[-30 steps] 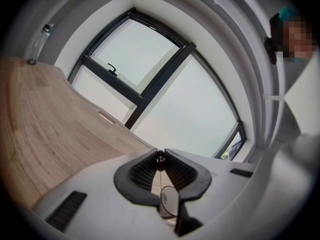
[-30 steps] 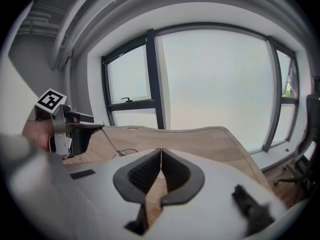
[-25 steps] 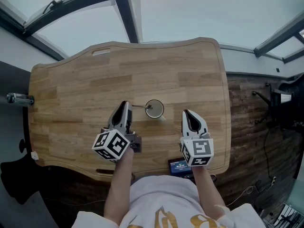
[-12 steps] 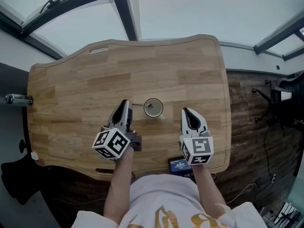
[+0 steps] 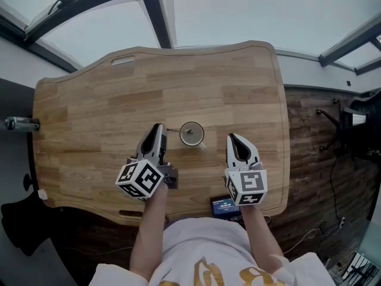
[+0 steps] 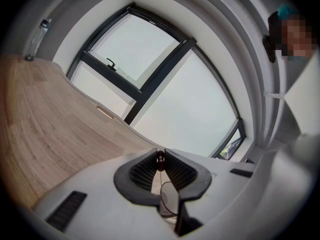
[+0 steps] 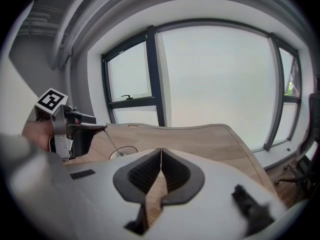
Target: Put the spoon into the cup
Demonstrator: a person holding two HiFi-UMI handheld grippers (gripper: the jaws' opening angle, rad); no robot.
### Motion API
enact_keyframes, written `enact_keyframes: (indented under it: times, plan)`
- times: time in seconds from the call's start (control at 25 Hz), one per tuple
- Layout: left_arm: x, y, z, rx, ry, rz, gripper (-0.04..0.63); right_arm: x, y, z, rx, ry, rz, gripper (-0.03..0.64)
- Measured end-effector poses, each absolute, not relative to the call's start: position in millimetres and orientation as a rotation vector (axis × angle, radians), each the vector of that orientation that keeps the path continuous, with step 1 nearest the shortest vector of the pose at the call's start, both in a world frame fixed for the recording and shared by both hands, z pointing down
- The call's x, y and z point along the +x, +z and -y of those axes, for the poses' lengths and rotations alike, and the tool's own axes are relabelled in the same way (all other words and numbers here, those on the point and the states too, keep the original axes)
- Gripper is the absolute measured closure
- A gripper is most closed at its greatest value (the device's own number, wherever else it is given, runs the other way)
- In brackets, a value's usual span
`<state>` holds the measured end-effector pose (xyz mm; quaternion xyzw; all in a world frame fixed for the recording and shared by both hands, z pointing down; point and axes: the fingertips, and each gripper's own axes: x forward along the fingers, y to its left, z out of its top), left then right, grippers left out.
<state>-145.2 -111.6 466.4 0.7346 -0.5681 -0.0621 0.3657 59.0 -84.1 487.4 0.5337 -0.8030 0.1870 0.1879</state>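
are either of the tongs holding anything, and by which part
The left tongs pinch the spoon by the end of its handle; its other end sits in the cup. The right tongs are shut on nothing.

Soft, even daylight comes through the windows (image 7: pixel 220 79); shadows faint; both gripper views fisheye-bent, dark-cornered, near parts blurred.

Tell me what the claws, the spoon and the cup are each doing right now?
Left claw: shut on the spoon's handle.
Right claw: shut, nothing in it.
Spoon: tilted, its low end inside the cup.
Cup: upright on the wooden table.
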Motion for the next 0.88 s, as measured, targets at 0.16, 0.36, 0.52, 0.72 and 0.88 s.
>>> enact_keyframes:
  times: [0.16, 0.36, 0.52, 0.72, 0.88]
  plan:
    - [-144, 469, 112, 1.888, -0.157, 1.457, 0.541, 61, 489, 84, 1.502, 0.532, 2.254, 0.585]
    - [-142, 472, 113, 1.886, -0.15, 1.452, 0.541, 63, 492, 84, 1.502, 0.541, 2.248, 0.584]
    - [-140, 475, 113, 1.886, -0.142, 1.45, 0.541, 64, 495, 84, 1.501, 0.547, 2.245, 0.585]
    - [-138, 477, 113, 1.884, -0.137, 1.448, 0.541, 66, 497, 84, 1.499, 0.553, 2.244, 0.584]
    - [-136, 480, 115, 1.88, -0.135, 1.444, 0.541, 67, 499, 86, 1.496, 0.551, 2.24, 0.586]
